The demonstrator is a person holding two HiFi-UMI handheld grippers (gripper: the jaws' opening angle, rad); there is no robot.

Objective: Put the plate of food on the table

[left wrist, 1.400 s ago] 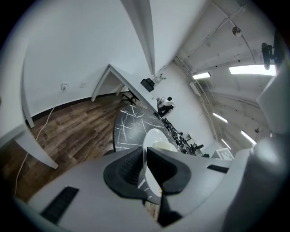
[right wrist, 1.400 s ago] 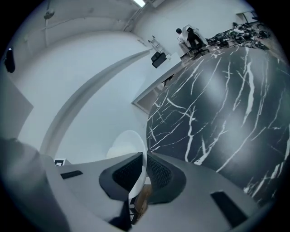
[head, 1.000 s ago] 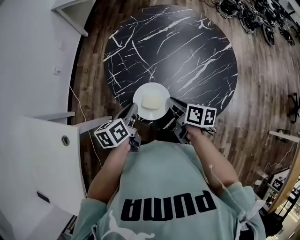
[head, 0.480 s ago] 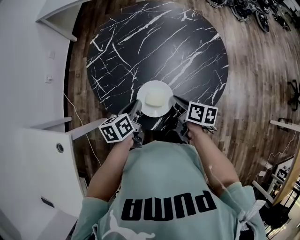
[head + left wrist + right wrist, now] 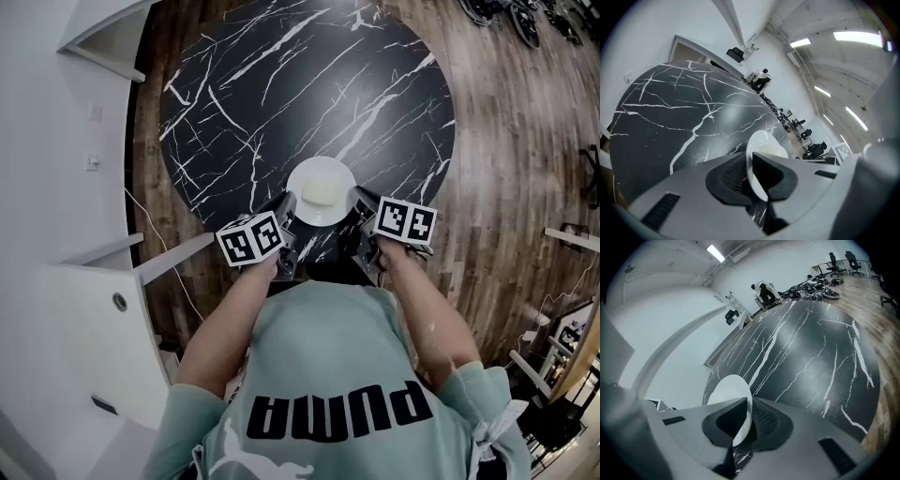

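Observation:
A small white plate [image 5: 322, 191] with a pale block of food [image 5: 319, 190] hangs over the near edge of the round black marble table [image 5: 281, 94]. My left gripper [image 5: 287, 208] is shut on the plate's left rim, and my right gripper [image 5: 359, 201] is shut on its right rim. In the left gripper view the plate [image 5: 758, 165] runs edge-on between the dark pads [image 5: 731, 176], with the food [image 5: 772, 151] on its far side. In the right gripper view the plate [image 5: 733, 399] is likewise pinched between the pads [image 5: 764, 416].
White furniture [image 5: 84, 309] stands at the left beside the table. Wood floor [image 5: 506, 141] surrounds the table, with office chairs [image 5: 525, 19] far right. My own torso in a teal shirt [image 5: 328, 384] fills the lower view.
Both grippers have carried the plate forward from the table's near rim to over its top. The table now sits closer beneath me.

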